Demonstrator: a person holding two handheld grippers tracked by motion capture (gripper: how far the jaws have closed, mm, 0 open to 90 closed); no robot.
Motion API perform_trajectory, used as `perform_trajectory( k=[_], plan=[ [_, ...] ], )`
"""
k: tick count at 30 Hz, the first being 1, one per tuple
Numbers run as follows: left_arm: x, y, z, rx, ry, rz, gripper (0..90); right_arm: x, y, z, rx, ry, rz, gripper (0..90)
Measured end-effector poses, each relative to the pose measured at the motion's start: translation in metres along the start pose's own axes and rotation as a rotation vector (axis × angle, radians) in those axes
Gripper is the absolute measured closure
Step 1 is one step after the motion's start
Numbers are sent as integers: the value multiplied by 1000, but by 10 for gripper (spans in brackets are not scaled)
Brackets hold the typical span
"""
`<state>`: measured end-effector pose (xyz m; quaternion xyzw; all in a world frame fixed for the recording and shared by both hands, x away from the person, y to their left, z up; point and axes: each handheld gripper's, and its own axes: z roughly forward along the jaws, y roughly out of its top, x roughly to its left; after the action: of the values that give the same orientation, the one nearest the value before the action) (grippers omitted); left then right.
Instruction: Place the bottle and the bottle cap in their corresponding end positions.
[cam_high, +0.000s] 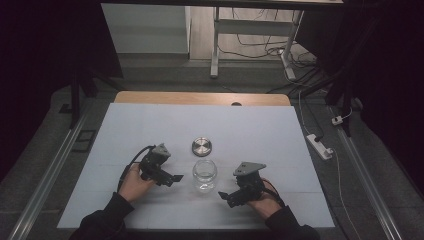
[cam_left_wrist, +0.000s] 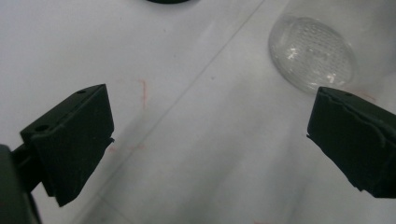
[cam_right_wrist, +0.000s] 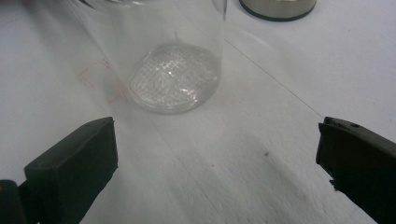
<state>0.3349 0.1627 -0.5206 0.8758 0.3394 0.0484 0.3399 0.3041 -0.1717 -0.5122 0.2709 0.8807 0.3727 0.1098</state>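
— Start on the left for me. What is that hand doing?

— The left gripper (cam_high: 174, 178) sits low over the white table (cam_high: 150, 125), just beside the glass jar (cam_high: 204, 175) and pointing at it. In the left gripper view its jaws stand wide apart with nothing between them but bare table, and the jar's patterned base (cam_left_wrist: 312, 53) is up ahead, off to one side.

— And the jar itself?

— Upright, near the middle of the table, between the two tools. It's open and looks empty. Its metal lid (cam_high: 201, 146) lies flat just behind it, on the far side from the person, close but not touching as far as I can see.

— Then the right?

— The right gripper (cam_high: 223, 195) is the mirror of the other: near the jar's other side, a bit closer to the person, aimed inward. In the right gripper view the jaws are also spread wide and hold nothing, with the jar (cam_right_wrist: 173, 70) straight ahead and a slice of the lid (cam_right_wrist: 278, 9) beyond it.

— So how far along would you say this is?

— Barely begun, by my reckoning. Nothing is gripped and the lid is off. If the job is closing the jar, then steadying the jar, lifting the lid and seating it are all left.

— Count it all up?

— One jar, one lid, two grippers, two hands.
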Motion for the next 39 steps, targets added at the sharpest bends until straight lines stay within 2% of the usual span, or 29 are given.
perform_trajectory(
  k=[18, 23, 30, 36, 39],
  plan=[
    [-11, -46, -30, 34, 48, -63, 15, -5, -20, -24, 15, -44, 49, 0],
    [-14, -58, -41, 18, 73, -90, 15, -7, -26, -33, 16, -62, 62, 0],
    [-20, -72, -53, 19, 108, -107, 14, -12, -34, -46, 10, -80, 101, 0],
    [-23, -83, -63, 7, 133, -131, 14, -14, -41, -55, -6, -72, 148, 0],
    [-24, -90, -68, 2, 148, -143, 14, -15, -45, -60, -7, -89, 162, 0]
  ],
)
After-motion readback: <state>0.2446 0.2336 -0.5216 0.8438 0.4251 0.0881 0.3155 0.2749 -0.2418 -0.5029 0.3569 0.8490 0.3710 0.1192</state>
